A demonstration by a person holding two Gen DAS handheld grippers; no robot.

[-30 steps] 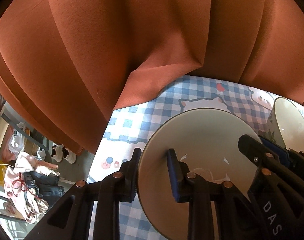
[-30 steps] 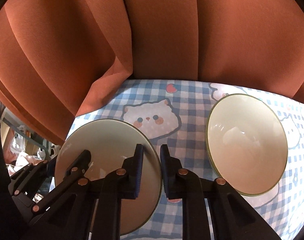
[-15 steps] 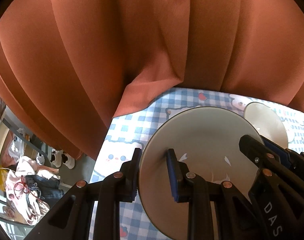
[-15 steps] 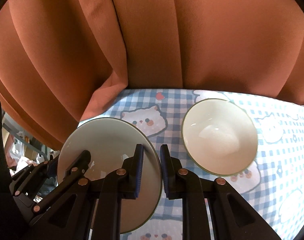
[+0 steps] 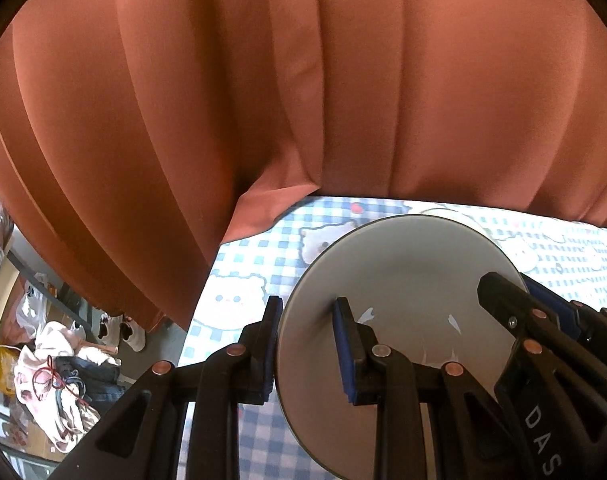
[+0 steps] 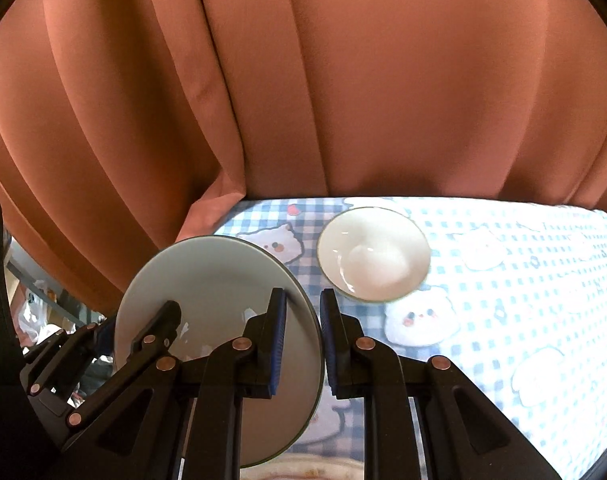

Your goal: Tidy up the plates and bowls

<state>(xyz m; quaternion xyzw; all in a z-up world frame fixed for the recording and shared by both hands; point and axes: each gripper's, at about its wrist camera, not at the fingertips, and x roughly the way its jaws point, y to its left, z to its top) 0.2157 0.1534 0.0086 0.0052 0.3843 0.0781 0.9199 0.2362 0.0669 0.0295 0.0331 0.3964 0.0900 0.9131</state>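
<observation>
A pale round plate (image 5: 403,300) with a thin dark rim is held up off the table by both grippers. My left gripper (image 5: 308,344) is shut on its left edge, one finger on each face. My right gripper (image 6: 303,336) is shut on the plate's (image 6: 207,284) right edge; it also shows at the right of the left wrist view (image 5: 519,312). A white bowl (image 6: 373,254) with a thin dark rim sits upright on the table, beyond and right of the plate, apart from it.
The table has a blue-and-white checked cloth (image 6: 523,288) with cartoon animals. An orange curtain (image 6: 303,80) hangs close behind its far edge. Left of the table the floor drops away, with shoes (image 5: 123,328) and a pile of clothes (image 5: 59,380).
Both grippers have risen and pulled back with the plate. The bowl now looks smaller and farther away, and more of the table shows to the right.
</observation>
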